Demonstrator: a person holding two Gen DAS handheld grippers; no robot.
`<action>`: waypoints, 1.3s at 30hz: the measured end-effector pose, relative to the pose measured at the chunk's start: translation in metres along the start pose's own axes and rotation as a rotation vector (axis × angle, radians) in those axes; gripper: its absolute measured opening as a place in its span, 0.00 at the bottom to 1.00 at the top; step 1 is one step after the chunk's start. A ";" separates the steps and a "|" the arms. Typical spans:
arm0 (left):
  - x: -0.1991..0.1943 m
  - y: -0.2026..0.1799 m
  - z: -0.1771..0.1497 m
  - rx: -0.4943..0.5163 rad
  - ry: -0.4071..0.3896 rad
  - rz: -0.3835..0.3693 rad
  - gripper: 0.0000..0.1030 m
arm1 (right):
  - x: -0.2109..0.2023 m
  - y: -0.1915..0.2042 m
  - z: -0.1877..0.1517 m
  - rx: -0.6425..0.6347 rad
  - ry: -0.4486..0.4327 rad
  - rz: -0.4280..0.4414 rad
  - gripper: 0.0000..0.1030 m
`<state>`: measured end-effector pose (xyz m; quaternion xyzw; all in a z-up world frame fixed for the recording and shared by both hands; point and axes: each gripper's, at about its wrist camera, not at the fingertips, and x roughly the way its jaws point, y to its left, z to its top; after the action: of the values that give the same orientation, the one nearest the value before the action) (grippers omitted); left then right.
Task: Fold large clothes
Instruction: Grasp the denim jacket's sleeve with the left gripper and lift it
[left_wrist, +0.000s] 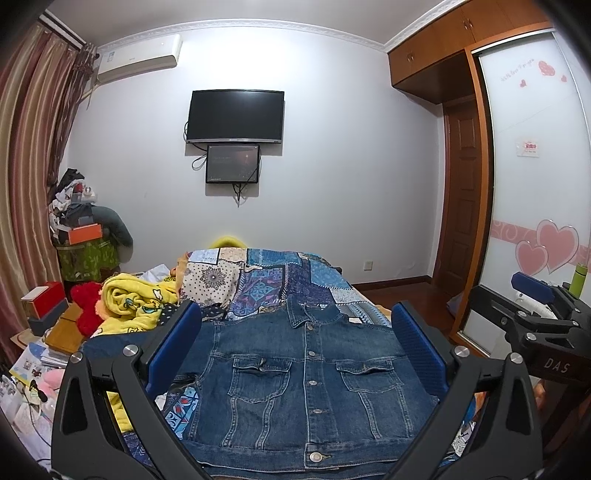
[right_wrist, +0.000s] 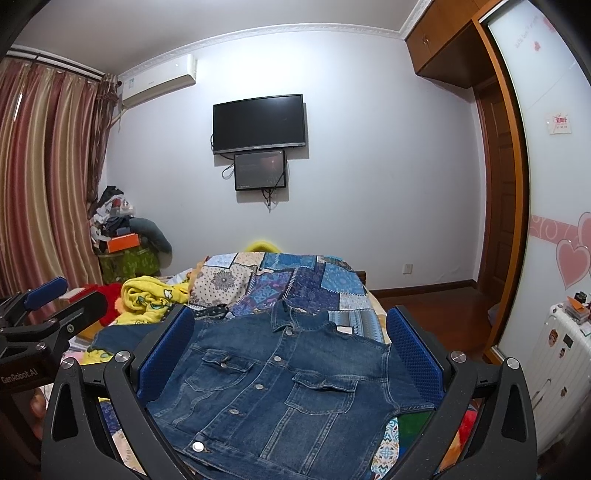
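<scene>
Denim jacket (left_wrist: 306, 387) lies front-up and buttoned across the lower centre of both views on the patchwork quilt (left_wrist: 266, 280), sleeves apparently tucked away, so I judge the fold is midway. Left gripper (left_wrist: 295, 354) and right gripper (right_wrist: 291, 354) both hover spread wide, holding nothing; next each needs a hem corner. No containers worth calling, only a white suitcase (right_wrist: 554, 354) at lower right, shut

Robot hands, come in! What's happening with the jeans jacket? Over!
Left gripper open, holding nothing. Right gripper open too. Denim jacket flat on the patchwork quilt, buttoned, front up. Yellow blanket bunched beside it, not on it.
</scene>
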<state>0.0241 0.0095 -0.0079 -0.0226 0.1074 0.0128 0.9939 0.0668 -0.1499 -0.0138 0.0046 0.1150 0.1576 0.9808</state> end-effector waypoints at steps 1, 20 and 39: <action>0.001 0.000 0.000 0.001 0.001 0.002 1.00 | 0.002 0.001 0.000 0.000 0.004 -0.001 1.00; 0.096 0.080 -0.024 -0.073 0.123 0.077 1.00 | 0.086 0.017 -0.009 -0.025 0.151 -0.034 1.00; 0.234 0.333 -0.125 -0.345 0.400 0.371 1.00 | 0.221 0.002 -0.048 -0.055 0.384 -0.182 1.00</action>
<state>0.2162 0.3413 -0.1939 -0.1731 0.2989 0.2071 0.9153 0.2592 -0.0807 -0.1103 -0.0625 0.2952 0.0694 0.9509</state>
